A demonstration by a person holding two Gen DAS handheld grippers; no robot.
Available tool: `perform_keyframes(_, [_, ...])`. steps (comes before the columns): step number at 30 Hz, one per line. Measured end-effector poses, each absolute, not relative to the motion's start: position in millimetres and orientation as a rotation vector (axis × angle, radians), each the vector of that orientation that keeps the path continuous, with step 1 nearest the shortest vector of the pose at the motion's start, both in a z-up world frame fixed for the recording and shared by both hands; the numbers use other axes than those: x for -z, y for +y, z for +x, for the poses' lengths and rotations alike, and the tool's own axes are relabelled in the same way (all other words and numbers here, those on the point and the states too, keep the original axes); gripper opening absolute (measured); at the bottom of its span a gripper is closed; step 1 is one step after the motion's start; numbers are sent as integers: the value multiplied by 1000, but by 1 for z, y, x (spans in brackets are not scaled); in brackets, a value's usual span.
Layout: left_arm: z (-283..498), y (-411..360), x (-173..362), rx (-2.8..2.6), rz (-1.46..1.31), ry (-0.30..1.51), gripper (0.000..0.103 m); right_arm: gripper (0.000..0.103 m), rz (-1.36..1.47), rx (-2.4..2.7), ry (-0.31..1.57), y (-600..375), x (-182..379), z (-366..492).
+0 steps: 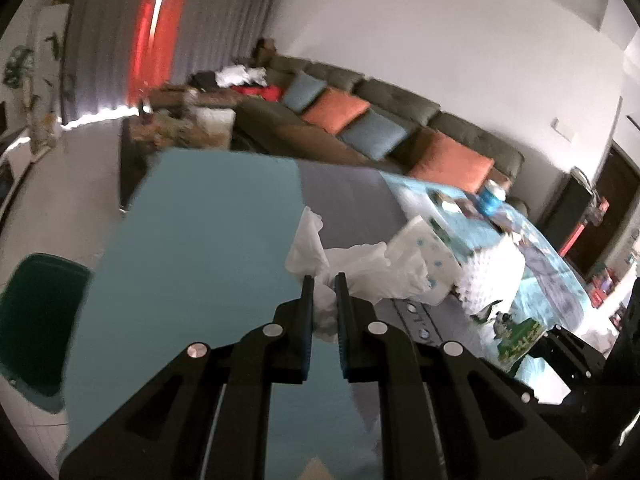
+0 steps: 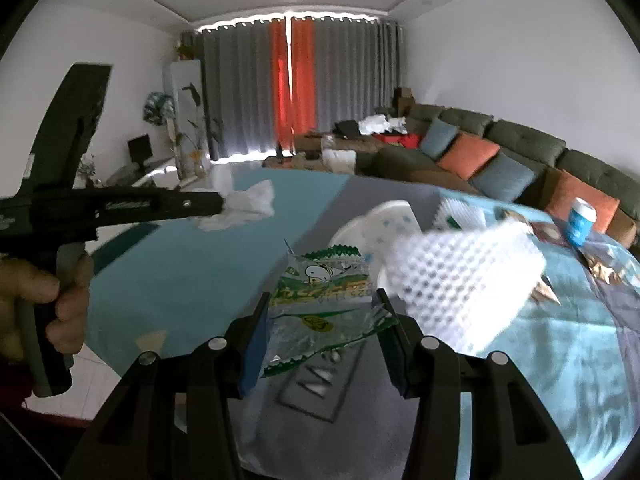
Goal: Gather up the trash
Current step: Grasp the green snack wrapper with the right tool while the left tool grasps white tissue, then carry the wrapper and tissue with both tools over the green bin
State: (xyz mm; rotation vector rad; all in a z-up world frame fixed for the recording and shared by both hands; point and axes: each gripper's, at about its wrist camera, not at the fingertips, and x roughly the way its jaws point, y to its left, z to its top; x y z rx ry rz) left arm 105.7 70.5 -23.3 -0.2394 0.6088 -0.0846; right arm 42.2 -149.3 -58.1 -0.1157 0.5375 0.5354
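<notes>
My left gripper (image 1: 324, 280) is shut on a crumpled white plastic bag (image 1: 360, 268) and holds it above the blue and grey table cover (image 1: 200, 240). In the right wrist view the same gripper (image 2: 220, 204) shows at the left with the white bag (image 2: 250, 200) hanging from its tips. My right gripper (image 2: 320, 300) is open around a green and clear snack wrapper (image 2: 320, 300) that lies on the cover. A white foam net (image 2: 460, 276) and a white dotted pack (image 2: 384, 224) lie just beyond the wrapper.
A dark green bin (image 1: 40, 312) stands on the floor left of the table. A blue cup (image 2: 580, 220) and more wrappers (image 2: 600, 268) sit on the table's right side. A green sofa (image 2: 520, 148) with orange and blue cushions runs behind.
</notes>
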Motion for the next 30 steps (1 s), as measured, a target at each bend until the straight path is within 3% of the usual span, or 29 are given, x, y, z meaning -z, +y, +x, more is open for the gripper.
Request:
perform_keyframes(18, [25, 193, -11, -208, -297, 453, 11, 48, -183, -777, 401, -65, 6, 71])
perform_keyframes(30, [-30, 260, -16, -395, -308, 429, 11, 48, -203, -991, 429, 26, -7, 88])
